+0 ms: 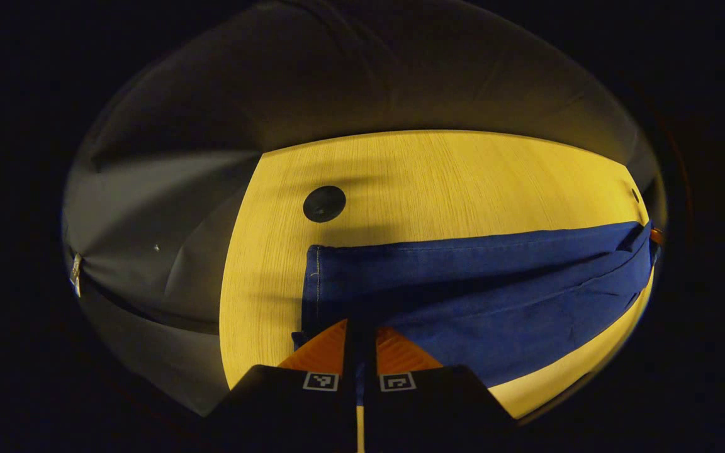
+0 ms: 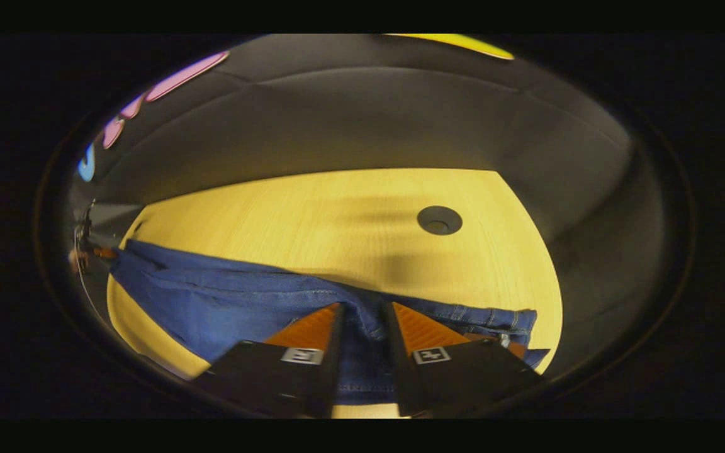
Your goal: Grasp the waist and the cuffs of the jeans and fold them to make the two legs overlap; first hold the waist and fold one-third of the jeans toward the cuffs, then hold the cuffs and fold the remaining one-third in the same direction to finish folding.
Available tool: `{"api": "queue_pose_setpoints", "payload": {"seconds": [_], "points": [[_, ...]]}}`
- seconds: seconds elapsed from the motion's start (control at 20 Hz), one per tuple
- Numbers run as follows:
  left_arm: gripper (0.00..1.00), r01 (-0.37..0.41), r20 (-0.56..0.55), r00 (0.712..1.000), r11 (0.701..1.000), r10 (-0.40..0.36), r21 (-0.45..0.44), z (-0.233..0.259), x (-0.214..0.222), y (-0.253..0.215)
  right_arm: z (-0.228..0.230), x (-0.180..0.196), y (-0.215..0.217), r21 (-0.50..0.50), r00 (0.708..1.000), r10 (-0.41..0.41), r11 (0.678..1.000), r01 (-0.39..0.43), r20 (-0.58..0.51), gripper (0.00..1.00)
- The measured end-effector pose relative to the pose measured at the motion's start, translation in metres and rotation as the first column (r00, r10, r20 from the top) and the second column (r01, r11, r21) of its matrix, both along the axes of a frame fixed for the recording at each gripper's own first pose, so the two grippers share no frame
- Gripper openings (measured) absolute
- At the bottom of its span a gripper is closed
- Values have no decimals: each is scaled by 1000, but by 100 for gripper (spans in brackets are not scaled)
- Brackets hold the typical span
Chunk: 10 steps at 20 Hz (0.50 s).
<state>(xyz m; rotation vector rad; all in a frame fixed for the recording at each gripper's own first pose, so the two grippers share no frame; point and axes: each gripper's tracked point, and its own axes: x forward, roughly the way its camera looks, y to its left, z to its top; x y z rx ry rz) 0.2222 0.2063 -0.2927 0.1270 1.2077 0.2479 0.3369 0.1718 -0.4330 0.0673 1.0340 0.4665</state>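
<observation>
Blue jeans (image 1: 476, 277) lie stretched across the yellow wooden table (image 1: 432, 176). Their stitched cuff end (image 1: 316, 277) is right in front of my left gripper (image 1: 360, 324), whose orange fingers (image 1: 321, 349) stand close together with denim pinched in the narrow gap. In the right gripper view the waist with belt loops (image 2: 494, 318) lies at the right. My right gripper (image 2: 365, 308) is shut on the waist fabric, which bunches up between the fingers (image 2: 309, 330). The jeans' legs (image 2: 211, 296) run off to the left toward the other gripper (image 2: 95, 251), small and far off.
A round dark hole (image 1: 324, 204) sits in the tabletop beyond the jeans, the hole (image 2: 439, 220) also seen at the right. Dark cloth walls surround the table. The bare tabletop (image 2: 306, 214) extends behind the jeans; the near edge is close under both grippers.
</observation>
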Motion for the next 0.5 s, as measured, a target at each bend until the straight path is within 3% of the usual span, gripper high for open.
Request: {"api": "queue_pose_setpoints", "payload": {"seconds": [0.05, 0.15, 0.3, 0.5], "points": [[12, -3, 31, 1000, 1000, 3, -6, 4, 4, 2, 6, 6, 2, 14, 1000, -10, 1000, 10, 15, 52], [27, -2, 91, 996, 999, -2, 44, 19, 8, 20, 21, 8, 0, 38, 999, -15, 999, 14, 40, 95], [99, 12, 246, 968, 987, -52, 162, 81, 23, 42, 53, 10, -17, 46, 995, -29, 999, 24, 100, 99], [98, 55, 469, 876, 988, -117, 143, 164, 13, 0, 94, 3, -55, 97, 983, -141, 987, 130, 118, 99]]}}
